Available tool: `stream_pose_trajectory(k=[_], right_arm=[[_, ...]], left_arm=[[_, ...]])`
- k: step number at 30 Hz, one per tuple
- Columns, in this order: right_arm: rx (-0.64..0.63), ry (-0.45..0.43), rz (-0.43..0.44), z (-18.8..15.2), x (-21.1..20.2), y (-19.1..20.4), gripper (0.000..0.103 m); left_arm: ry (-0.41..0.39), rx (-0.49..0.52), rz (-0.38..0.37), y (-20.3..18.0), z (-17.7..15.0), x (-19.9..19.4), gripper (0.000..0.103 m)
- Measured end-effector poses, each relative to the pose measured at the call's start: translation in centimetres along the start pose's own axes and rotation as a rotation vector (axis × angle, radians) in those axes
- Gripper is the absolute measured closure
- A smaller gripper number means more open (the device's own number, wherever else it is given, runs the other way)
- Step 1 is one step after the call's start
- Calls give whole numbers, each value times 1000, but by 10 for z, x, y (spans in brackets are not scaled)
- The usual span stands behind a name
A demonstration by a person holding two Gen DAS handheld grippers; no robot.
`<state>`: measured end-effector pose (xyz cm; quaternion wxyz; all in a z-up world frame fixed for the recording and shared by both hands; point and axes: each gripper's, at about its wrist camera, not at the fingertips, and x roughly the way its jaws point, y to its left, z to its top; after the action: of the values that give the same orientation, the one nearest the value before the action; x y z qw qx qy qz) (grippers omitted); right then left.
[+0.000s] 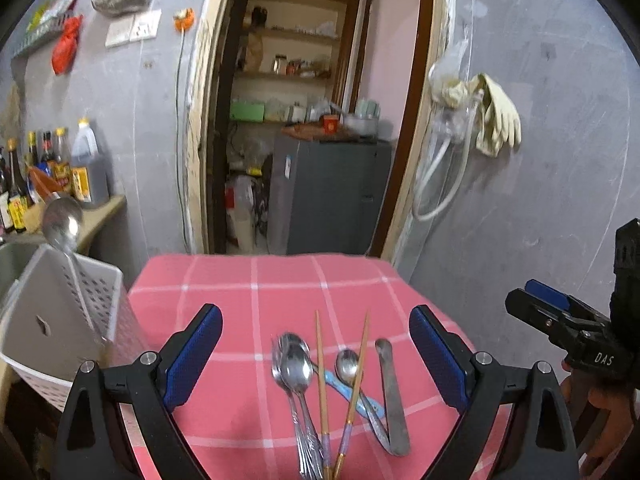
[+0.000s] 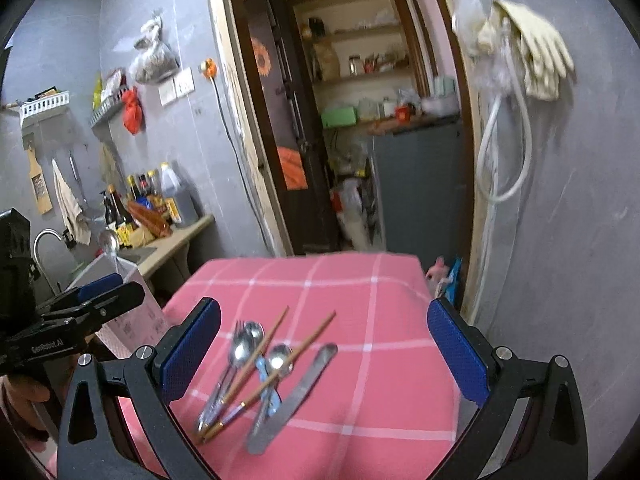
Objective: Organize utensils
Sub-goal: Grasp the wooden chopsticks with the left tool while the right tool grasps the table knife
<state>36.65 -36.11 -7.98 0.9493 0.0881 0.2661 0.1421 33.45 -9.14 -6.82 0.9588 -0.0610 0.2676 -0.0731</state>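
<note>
Several utensils lie in a loose heap on the pink checked cloth (image 1: 248, 292). Among them are a fork and large spoon (image 1: 296, 368), two wooden chopsticks (image 1: 320, 376), a small blue-handled spoon (image 1: 347, 362) and a butter knife (image 1: 394, 396). My left gripper (image 1: 316, 360) hovers just short of the heap, open, nothing between its blue pads (image 1: 196, 356). My right gripper (image 2: 324, 356) is open too, over the same heap, where the spoon (image 2: 240, 348) and knife (image 2: 296, 396) show. Each gripper appears at the edge of the other's view, the right gripper (image 1: 528, 298) and the left gripper (image 2: 116, 290).
A white perforated basket (image 1: 60, 320) stands at the cloth's left edge with a metal ladle (image 1: 62, 220) upright in it. Behind it are a sink, a counter and sauce bottles (image 1: 80, 168). An open doorway lies beyond the table; rubber gloves (image 1: 498, 116) hang on the right wall.
</note>
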Motion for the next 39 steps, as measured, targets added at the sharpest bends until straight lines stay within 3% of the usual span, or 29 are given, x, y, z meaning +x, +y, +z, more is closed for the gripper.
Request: stream_pose_trajectory(k=[3, 9, 23, 39], right_arm=[[29, 46, 29, -10, 17, -9, 5], [48, 120, 56, -34, 49, -20, 22], [51, 264, 128, -75, 104, -16, 60], [72, 360, 170, -89, 127, -14, 72]], left_arm=[[48, -10, -10, 0, -8, 17, 9], [114, -4, -16, -1, -27, 43, 11], [255, 11, -80, -7, -66, 92, 41], [390, -23, -126, -4, -79, 120, 58]])
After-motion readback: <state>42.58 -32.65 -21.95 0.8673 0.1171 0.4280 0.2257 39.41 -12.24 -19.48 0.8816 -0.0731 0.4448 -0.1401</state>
